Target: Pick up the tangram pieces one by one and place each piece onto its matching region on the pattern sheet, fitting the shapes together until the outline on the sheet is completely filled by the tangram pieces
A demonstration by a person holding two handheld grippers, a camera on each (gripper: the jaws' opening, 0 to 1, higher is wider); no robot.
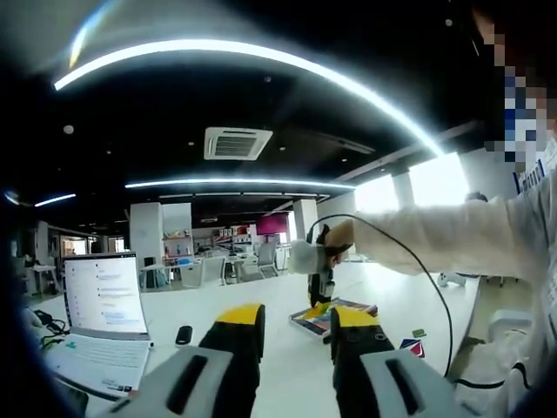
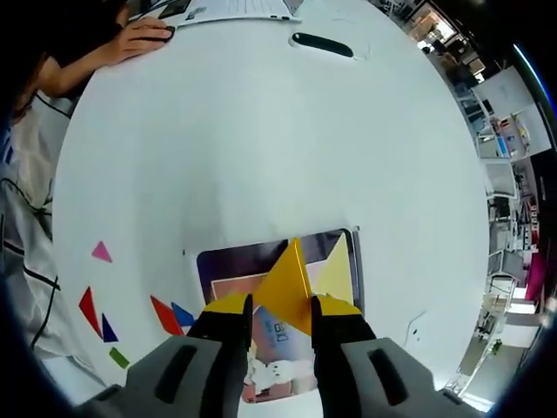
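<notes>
Over the white table [image 2: 261, 131], the right claw [image 2: 280, 324] is pinching a big yellow triangle [image 2: 285, 283] by one corner, holding the piece above the pattern sheet [image 2: 228, 266], which is lying at about 6 o'clock in the right gripper view. A paler yellow triangle [image 2: 335, 270] is already lying on the sheet just beside the held one, at roughly 2 o'clock from the claw tips. Loose pieces are waiting well apart from the sheet toward 8 o'clock: a pink triangle [image 2: 102, 252], a red triangle [image 2: 88, 309], a second red triangle [image 2: 165, 315], two small blue triangles [image 2: 108, 329] [image 2: 182, 314] and a green piece [image 2: 118, 357]. A laptop [image 1: 103, 300] is standing at 9 o'clock in the left gripper view, and a person's hand [image 2: 139, 35] is resting near the table's far edge.

The left claw [image 1: 294, 329] is spread open with nothing between its jaws, pointing across the table toward the sheet [image 1: 326, 318], where the other gripper [image 1: 320, 277] is working.

The yellow triangle looks thin, stiff and light, probably smooth plastic, so it is likely sliding easily once set flat. Gripping near a corner leaves the long edges free for butting against the neighbouring piece; a flat-lying piece would need lifting by an exposed edge or tip.
</notes>
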